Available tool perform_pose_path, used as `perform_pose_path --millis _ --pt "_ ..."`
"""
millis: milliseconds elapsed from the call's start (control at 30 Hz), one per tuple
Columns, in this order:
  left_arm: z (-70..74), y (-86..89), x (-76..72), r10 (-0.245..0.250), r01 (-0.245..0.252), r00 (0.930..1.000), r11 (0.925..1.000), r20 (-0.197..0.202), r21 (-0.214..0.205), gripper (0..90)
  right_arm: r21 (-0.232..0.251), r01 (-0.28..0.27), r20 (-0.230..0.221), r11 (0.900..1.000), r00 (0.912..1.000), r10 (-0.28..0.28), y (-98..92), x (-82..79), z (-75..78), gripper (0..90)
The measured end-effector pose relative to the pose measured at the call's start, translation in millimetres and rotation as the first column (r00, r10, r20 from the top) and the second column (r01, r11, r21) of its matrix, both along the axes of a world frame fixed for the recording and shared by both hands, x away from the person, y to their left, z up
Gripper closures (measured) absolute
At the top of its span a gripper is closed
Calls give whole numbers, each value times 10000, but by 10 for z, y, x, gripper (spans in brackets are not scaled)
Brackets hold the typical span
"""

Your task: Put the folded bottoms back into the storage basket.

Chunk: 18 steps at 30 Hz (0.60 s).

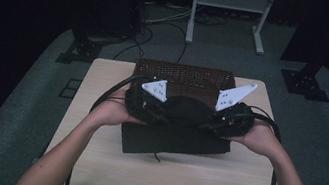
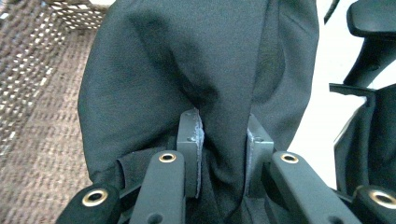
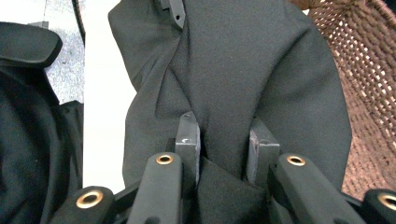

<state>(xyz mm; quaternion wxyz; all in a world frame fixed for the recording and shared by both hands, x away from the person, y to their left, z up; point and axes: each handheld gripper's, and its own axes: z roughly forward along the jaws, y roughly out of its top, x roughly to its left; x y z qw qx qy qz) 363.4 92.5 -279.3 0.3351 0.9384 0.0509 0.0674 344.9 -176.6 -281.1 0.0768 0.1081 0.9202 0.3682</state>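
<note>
- The left gripper (image 2: 219, 140) has its jaws clamped on a fold of black cloth (image 2: 196, 70); the fabric bunches up between the pads and drapes away over them.
- The right gripper (image 3: 223, 140) pinches another fold of the same cloth (image 3: 243, 65) in the same way, jaws closed on it.
- In the high view the left gripper (image 1: 164, 118) and the right gripper (image 1: 203, 126) face each other, tips turned inward, each holding one side of the cloth (image 1: 182, 110), so a raised hump of it hangs between them.
- Judging from that, the two-sided hold keeps the piece spread and under control while it is carried off the table, probably toward the basket.
- The lower part of the cloth lies flat on the table (image 1: 90, 161), just in front of the hands.
- The wicker basket (image 1: 181, 72) stands at the far edge of the table, just behind the grippers; the part of its inside that can be seen looks empty, though the cloth hides its front.
- In both gripper views the woven wall of the basket (image 2: 32, 93) is close beside the held fold.
</note>
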Motion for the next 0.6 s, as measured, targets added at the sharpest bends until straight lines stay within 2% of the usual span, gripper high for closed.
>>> perform_pose_path --millis 133,267,600 --pt "61 2 31 73 -73 10000 10000 51 -6 733 43 -40 86 10000 10000 39 9 59 74 705" --pt "183 -7 104 108 -111 9997 9999 223 122 734 144 -4 135 9999 9999 2 5 110 151 705" --pt "388 -66 278 94 -101 9989 9998 449 161 734 252 94 312 9996 9995 -102 -59 262 339 705"
